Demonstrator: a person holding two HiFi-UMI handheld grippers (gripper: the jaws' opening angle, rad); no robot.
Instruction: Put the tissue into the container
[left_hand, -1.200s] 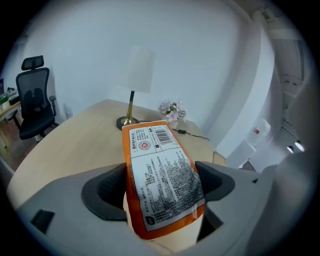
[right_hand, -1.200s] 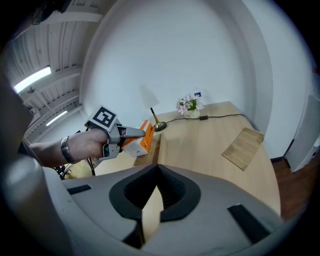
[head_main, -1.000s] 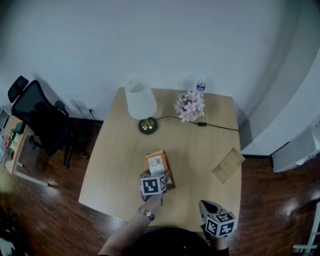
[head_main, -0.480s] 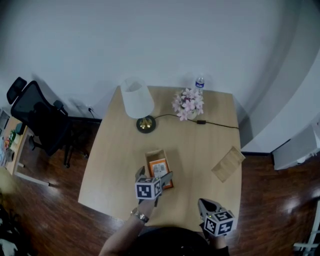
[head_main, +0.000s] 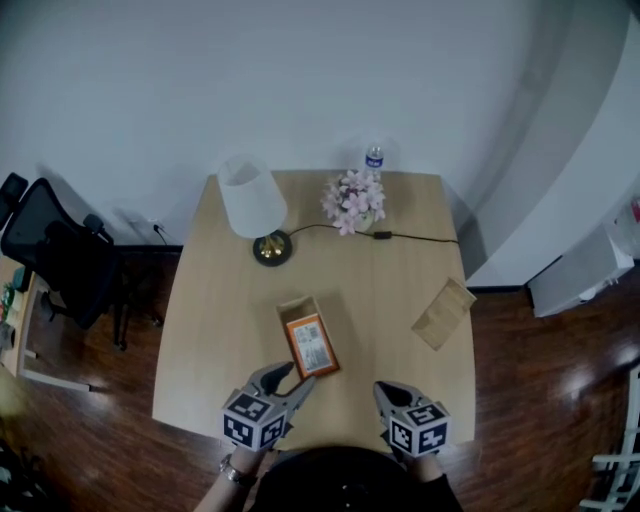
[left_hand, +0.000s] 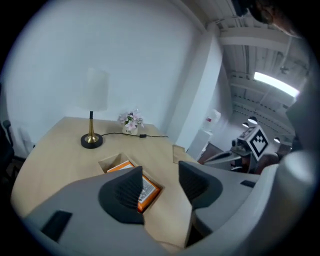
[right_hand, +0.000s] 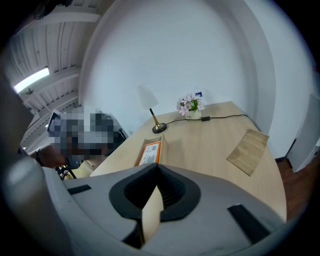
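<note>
The left claw (left_hand: 160, 174) hovers low over the near edge of the pale wooden worktop (head_main: 215, 330). Its two dark ribbed jaws are apart and closing, and they grip nothing. Just beyond its tips the flat orange tissue pack (head_main: 312, 345) lies label up inside the shallow light-brown open box (head_main: 293, 308). The pack fills the nearer part of the box and leaves a bare strip at the far end. The right claw (right_hand: 158, 169) is held over the same near edge, apart from the box, with its jaws drawn together and nothing in them. Farther back on the worktop stand a table lamp with a white shade and brass foot (head_main: 251, 196), a small bunch of pink flowers in a vase (head_main: 352, 198) and, behind that, a clear plastic water bottle (head_main: 374, 158). A thin black cable (head_main: 420, 239) runs from the lamp foot past the flowers toward the right edge. A flat brown rectangular board (head_main: 443, 313) lies by that edge, well apart from the box. A black office chair (head_main: 55, 250) stands off to the left.
</note>
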